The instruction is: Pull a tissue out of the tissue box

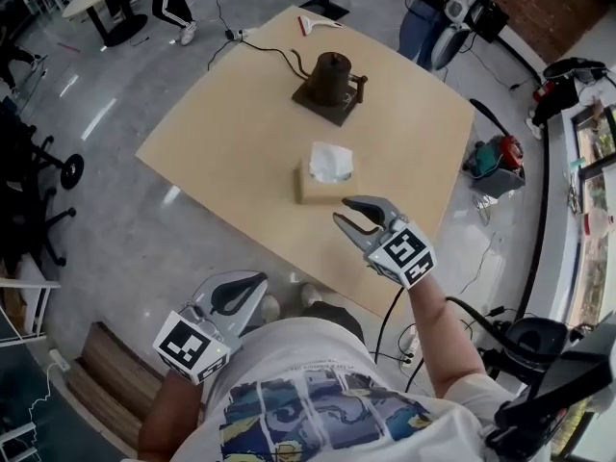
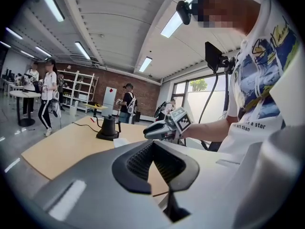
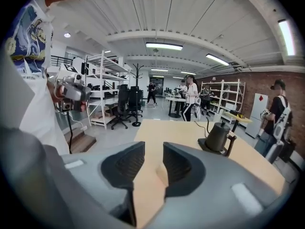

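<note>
A tan tissue box [image 1: 313,186] stands in the near half of the wooden table [image 1: 221,133], with a white tissue [image 1: 330,160] puffing out of its top. My right gripper [image 1: 343,210] hovers just in front of the box on its right side, open and empty. In the right gripper view the jaws [image 3: 153,162] stand apart and the box [image 3: 160,173] shows low in the gap beyond them. My left gripper [image 1: 238,292] is held back near the person's body, off the table, shut with nothing in it; its tips [image 2: 153,143] meet in the left gripper view.
A dark kettle on its base [image 1: 332,85] stands behind the box, with a black cable [image 1: 260,48] trailing to the far left. A small red-handled tool [image 1: 318,24] lies at the far edge. People stand beyond the table. A red and green machine [image 1: 496,157] sits on the floor at right.
</note>
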`<state>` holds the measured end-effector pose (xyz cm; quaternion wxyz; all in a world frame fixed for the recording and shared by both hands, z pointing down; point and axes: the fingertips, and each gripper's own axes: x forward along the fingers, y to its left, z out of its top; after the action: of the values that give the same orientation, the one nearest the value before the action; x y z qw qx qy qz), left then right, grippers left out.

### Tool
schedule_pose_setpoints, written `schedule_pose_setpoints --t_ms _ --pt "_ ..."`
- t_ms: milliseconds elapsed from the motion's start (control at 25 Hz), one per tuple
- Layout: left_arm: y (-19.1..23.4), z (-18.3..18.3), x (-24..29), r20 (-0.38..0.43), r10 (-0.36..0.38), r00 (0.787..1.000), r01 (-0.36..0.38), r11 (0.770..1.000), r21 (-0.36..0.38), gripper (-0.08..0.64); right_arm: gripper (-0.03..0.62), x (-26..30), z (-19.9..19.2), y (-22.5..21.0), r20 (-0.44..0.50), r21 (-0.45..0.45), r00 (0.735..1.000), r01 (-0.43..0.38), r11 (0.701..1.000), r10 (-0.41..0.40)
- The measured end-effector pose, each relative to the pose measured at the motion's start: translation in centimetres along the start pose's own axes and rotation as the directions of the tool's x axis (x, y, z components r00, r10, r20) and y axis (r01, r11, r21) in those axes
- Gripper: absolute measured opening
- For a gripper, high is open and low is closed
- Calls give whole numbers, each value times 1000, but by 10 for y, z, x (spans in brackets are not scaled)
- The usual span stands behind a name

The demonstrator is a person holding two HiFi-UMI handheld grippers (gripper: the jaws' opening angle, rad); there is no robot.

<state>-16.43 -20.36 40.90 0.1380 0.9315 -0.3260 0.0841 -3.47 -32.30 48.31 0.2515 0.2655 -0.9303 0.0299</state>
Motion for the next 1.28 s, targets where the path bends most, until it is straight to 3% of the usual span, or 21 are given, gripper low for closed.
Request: schedule_pose_setpoints --t_ms 280,600,760,960,1280 --pt "7 10 22 6 120 993 -119 992 -34 6 144 35 -31 -84 -98 -64 994 -64 996 58" --pt "12 7 31 -31 206 978 -208 975 -74 6 211 89 -63 -140 -154 9 968 -198 980 197" --pt "16 5 33 -42 246 968 -250 963 -102 6 219 113 -71 -152 -209 0 945 -259 966 253" --pt "17 8 35 -44 281 959 -285 947 -148 6 239 143 -89 -160 -292 23 891 -358 934 348" --pt "15 -5 34 -89 328 940 -339 925 -169 6 255 159 -115 -151 -347 196 758 -517 833 552"
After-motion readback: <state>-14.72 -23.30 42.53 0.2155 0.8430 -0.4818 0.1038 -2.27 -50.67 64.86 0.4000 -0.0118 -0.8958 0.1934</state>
